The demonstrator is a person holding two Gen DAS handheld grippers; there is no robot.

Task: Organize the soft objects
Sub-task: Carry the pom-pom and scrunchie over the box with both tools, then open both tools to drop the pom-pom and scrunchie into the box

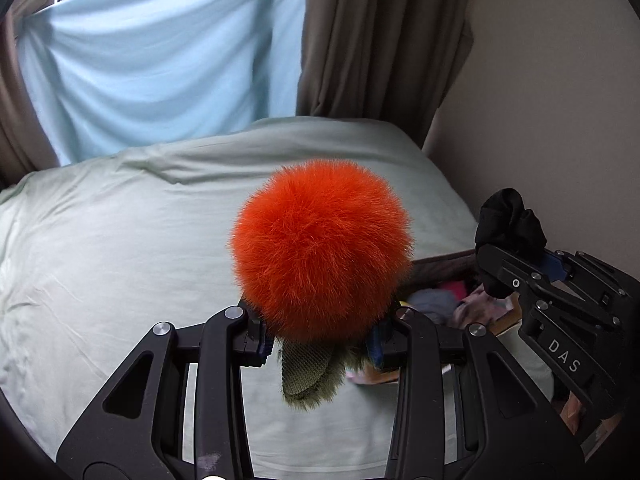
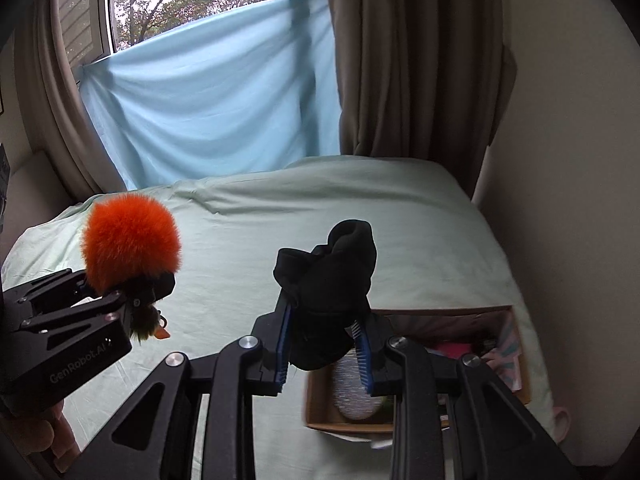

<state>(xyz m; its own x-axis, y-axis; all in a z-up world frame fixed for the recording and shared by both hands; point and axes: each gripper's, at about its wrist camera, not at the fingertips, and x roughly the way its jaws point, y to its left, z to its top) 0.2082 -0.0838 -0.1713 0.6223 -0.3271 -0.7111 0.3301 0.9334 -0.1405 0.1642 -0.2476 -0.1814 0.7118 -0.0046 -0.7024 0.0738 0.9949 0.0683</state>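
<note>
My left gripper (image 1: 320, 338) is shut on a fluffy orange plush toy (image 1: 320, 248) with an olive-green furry part hanging below the jaws; it is held high above the pale green bed (image 1: 120, 260). The same orange plush toy (image 2: 130, 236) and left gripper (image 2: 150, 294) show at the left of the right wrist view. My right gripper (image 2: 324, 344) is shut on a bundled black sock (image 2: 332, 280), also lifted over the bed. In the left wrist view, the black sock (image 1: 510, 220) sticks up from the right gripper (image 1: 516, 262) at the right edge.
A cardboard box (image 2: 348, 426) with several soft items, among them a grey striped one and pink and blue pieces, sits on the bed's right side. A light blue sheet (image 2: 216, 116) hangs over the window, brown curtains (image 2: 416, 60) beside it. A beige wall (image 2: 560, 160) bounds the right.
</note>
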